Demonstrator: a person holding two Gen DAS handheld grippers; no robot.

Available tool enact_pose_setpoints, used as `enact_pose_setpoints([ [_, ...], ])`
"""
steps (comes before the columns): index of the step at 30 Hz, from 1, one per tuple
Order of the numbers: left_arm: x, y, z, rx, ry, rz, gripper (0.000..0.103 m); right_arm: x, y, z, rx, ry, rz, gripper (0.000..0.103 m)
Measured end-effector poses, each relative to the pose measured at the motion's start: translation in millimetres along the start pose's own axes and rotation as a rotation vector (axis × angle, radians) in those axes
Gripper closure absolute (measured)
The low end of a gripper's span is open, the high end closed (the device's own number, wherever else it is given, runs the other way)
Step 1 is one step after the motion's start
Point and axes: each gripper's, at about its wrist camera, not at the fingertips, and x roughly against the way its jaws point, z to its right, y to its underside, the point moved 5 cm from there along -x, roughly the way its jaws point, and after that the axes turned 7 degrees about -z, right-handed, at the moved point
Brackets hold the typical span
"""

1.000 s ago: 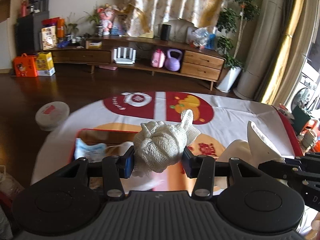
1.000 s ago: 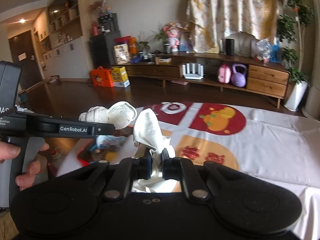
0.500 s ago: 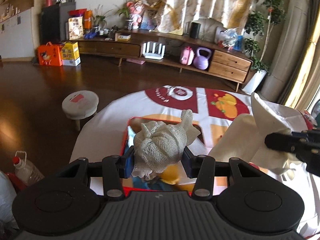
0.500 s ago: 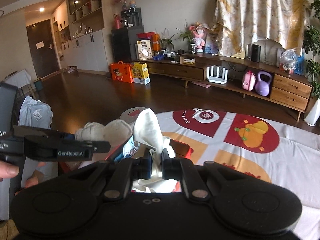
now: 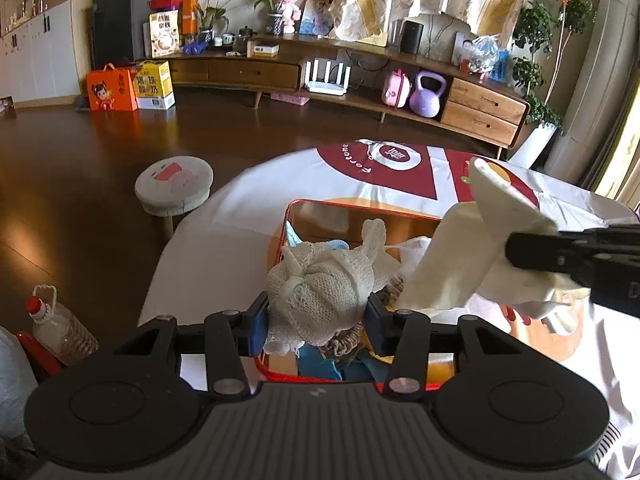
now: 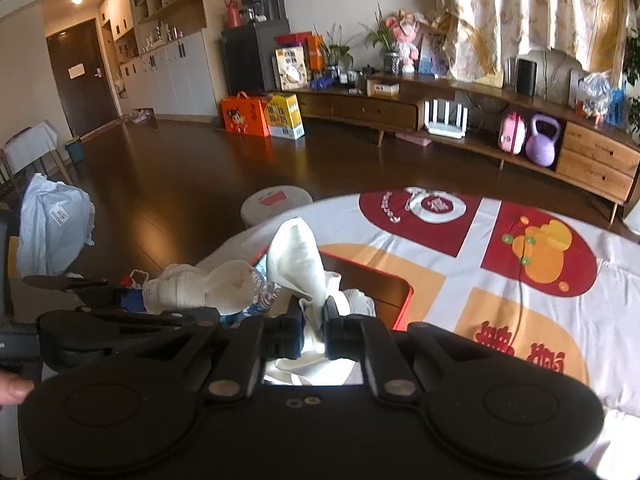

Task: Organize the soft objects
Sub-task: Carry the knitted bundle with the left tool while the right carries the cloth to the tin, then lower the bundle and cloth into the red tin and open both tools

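— Now that both tools have swung over the red-rimmed box (image 5: 362, 206), where do the soft things sit?

— The left gripper (image 5: 316, 322) is clamped on the knotted mesh cloth bundle (image 5: 320, 292), held just above the box's near end. The right gripper (image 6: 312, 334) pinches the cream cloth (image 6: 298, 258), whose tip stands upright over the box.

— And a second ago?

— Then the box lay lower left of the bundle and partly hidden. Half a second ago it slid under the left tool. Now its orange floor (image 5: 344, 222) shows beyond the bundle, with blue cloth (image 5: 320, 362) and other items already inside.

— So the step?

— My judgement: carrying is about done and dropping comes next. Neither grip has loosened. The cream cloth hangs near the right rim, so it could drape outside.
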Motion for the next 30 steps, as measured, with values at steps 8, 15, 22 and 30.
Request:
enact_pose_setpoints([
  [8,-31.2,-5.5,6.2,0.002,0.002,-0.012,0.056,-41.4,12.0,13.2,-0.028,0.011,-0.073,0.093],
  [15,-53.3,-13.6,10.7,-0.004,-0.002,-0.018,0.056,-60.1,21.1,19.9,-0.046,0.019,-0.108,0.092],
  [22,-74.5,-20.7,17.9,-0.021,-0.009,-0.042,0.056,-71.9,27.3,20.9,-0.045,0.015,-0.132,0.09],
  [30,-89.4,-18.6,16.9,-0.016,0.01,-0.09,0.056,-73.8,29.7,18.5,-0.024,0.032,-0.126,0.084],
])
